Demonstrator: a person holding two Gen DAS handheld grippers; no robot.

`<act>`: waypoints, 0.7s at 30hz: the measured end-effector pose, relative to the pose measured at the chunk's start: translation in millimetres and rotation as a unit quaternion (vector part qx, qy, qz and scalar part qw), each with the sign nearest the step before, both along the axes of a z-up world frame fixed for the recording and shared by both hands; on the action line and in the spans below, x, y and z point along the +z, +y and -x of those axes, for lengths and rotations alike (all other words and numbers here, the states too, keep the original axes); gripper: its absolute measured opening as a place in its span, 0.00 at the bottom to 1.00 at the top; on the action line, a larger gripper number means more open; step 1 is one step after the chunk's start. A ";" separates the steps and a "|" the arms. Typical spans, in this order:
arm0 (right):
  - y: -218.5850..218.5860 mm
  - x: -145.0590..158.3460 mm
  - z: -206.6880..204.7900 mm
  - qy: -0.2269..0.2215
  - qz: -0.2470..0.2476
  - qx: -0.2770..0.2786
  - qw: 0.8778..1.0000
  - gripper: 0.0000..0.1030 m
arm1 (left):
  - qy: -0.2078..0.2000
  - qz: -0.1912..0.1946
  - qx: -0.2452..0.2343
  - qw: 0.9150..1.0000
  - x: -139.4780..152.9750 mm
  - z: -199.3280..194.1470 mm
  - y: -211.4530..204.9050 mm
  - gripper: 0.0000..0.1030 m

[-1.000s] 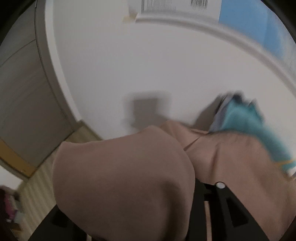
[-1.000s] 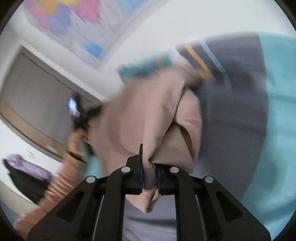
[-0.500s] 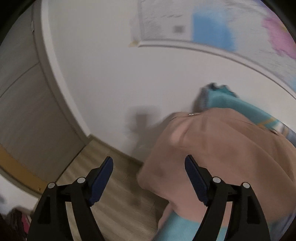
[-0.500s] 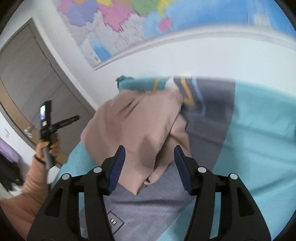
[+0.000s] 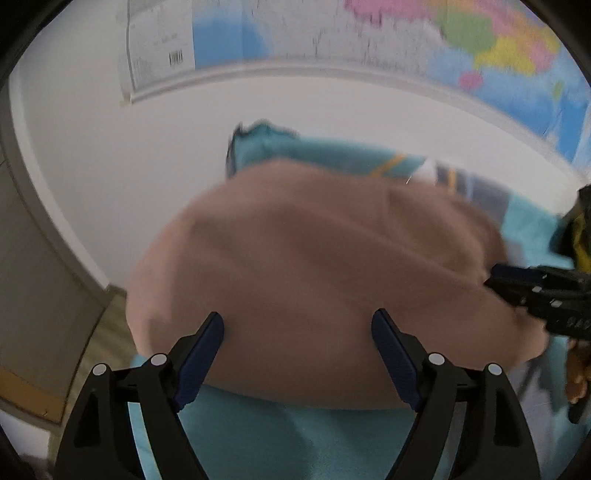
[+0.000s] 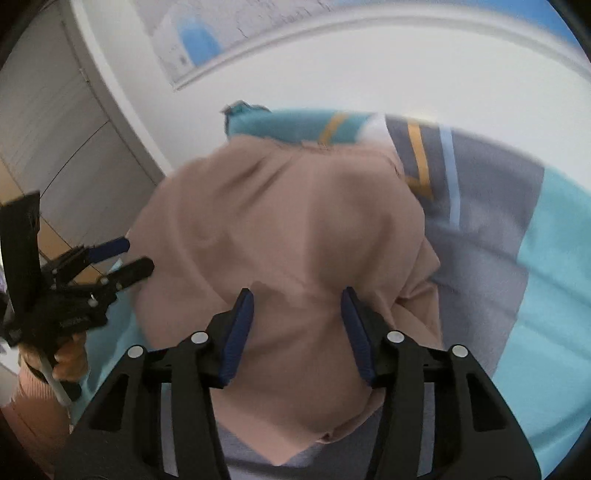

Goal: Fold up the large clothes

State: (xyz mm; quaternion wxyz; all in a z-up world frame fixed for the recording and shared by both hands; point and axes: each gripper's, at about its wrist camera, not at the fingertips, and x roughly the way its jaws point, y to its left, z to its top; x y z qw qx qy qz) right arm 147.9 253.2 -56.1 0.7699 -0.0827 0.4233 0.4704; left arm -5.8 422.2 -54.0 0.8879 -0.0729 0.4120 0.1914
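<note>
While both of my tools stand clear of the cloth, I record the tan garment (image 6: 288, 236) lying in a rounded heap on the teal and grey bedding (image 6: 554, 266), close to the bed's far corner, where the white wall (image 5: 110, 155) and the wall map (image 5: 369, 33) rise behind it.

Left tool (image 5: 297, 354): jaws wide apart, having just been opening; nothing is between the pads, though the garment's near edge lies directly ahead of them. In the right wrist view this tool appears at the left, just beside the heap's left flank.

Right tool (image 6: 297, 332): jaws partly open, having just narrowed a little; the pads frame the cloth beneath but I see no pinch on it. It holds nothing.

Governing relation: the heap lies straight ahead of and below both tools, its longer run crossing from the left tool's side to the right tool's side. A loose pointed flap (image 6: 280, 443) hangs toward me at the near edge, under the right tool. I judge the right tool the nearer to that flap and the left tool the nearer to the left flank.

The frames are blurred; finer creases I cannot confirm.
</note>
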 end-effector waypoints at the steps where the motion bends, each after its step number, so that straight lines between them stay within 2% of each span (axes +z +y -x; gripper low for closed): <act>1: -2.7 0.7 -0.8 -0.001 -0.005 -0.005 1.000 0.46 | 0.001 0.003 -0.001 1.000 -3.9 -0.3 -0.2 0.77; 6: -15.5 19.6 4.7 -0.010 -0.019 -0.006 1.000 0.48 | -0.013 0.011 0.005 1.000 2.3 9.2 1.5 0.77; 9: -26.0 34.0 15.6 -0.022 -0.045 0.008 0.999 0.48 | -0.021 -0.004 0.021 1.000 11.3 19.0 -1.6 0.77; 12: -29.4 40.6 30.2 -0.043 -0.048 0.025 0.998 0.49 | -0.026 -0.008 0.030 0.999 14.6 26.6 -7.5 0.81; 16: -28.6 35.0 48.5 -0.048 -0.044 0.055 0.996 0.49 | -0.029 -0.015 0.031 0.999 13.6 31.6 -17.8 0.83; 18: -26.1 26.5 54.2 -0.060 -0.028 0.057 0.996 0.48 | -0.027 -0.014 0.028 0.999 12.5 30.9 -21.9 0.84; 21: -21.4 10.4 53.0 -0.052 -0.008 0.061 0.997 0.49 | -0.021 -0.025 0.024 0.999 10.0 26.4 -28.4 0.84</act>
